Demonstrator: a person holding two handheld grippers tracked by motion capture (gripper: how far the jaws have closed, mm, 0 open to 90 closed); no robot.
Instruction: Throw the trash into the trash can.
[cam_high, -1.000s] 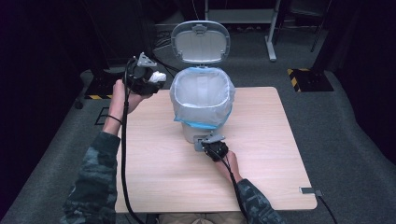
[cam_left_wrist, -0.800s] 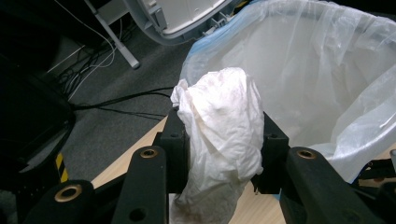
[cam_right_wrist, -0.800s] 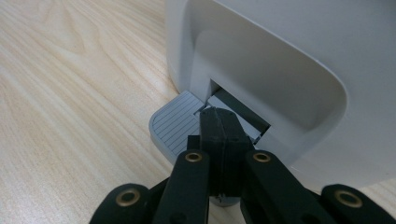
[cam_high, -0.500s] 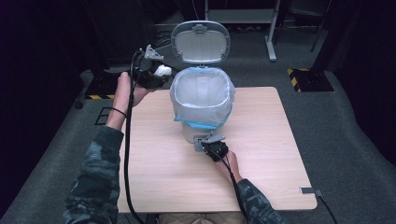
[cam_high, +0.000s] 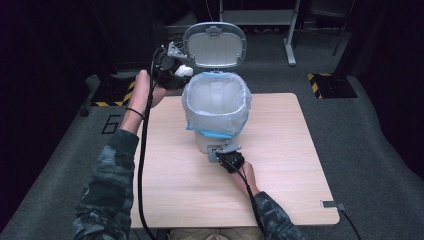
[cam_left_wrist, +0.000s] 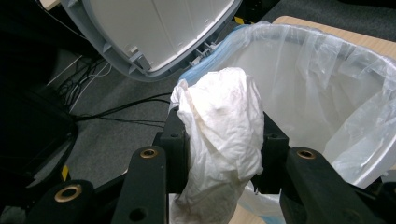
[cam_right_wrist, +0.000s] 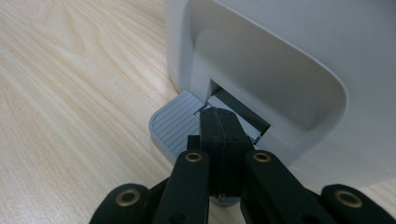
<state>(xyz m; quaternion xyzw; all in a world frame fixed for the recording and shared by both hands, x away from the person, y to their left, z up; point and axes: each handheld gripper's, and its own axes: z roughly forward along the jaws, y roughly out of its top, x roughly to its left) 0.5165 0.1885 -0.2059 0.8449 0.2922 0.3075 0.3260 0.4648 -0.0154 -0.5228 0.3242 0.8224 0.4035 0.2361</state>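
1. Tissue (cam_left_wrist: 219, 135), crumpled and white, sits pinched between the jaws of the left gripper (cam_left_wrist: 223, 140), which press on it from both sides; in the high view the wad (cam_high: 184, 71) shows just left of the bin's rim.
2. The left forearm reaches up and forward past the table's far left corner, with the left hand (cam_high: 145, 89) raised and wrapped around the gripper's body and its cable trailing down along the sleeve.
3. The pedal bin (cam_high: 216, 112) stands on the wooden table (cam_high: 295, 150) toward its far side, lined with a clear plastic bag (cam_left_wrist: 322, 88) folded over the rim; its grey lid (cam_high: 215, 45) stands open and upright behind.
4. The right forearm lies low across the table, with the right hand (cam_high: 245, 172) close to the bin's base.
5. The right gripper (cam_right_wrist: 219, 123) has its jaws pressed together with nothing between them, tips resting on the ribbed grey foot pedal (cam_right_wrist: 175, 126) at the foot of the bin.
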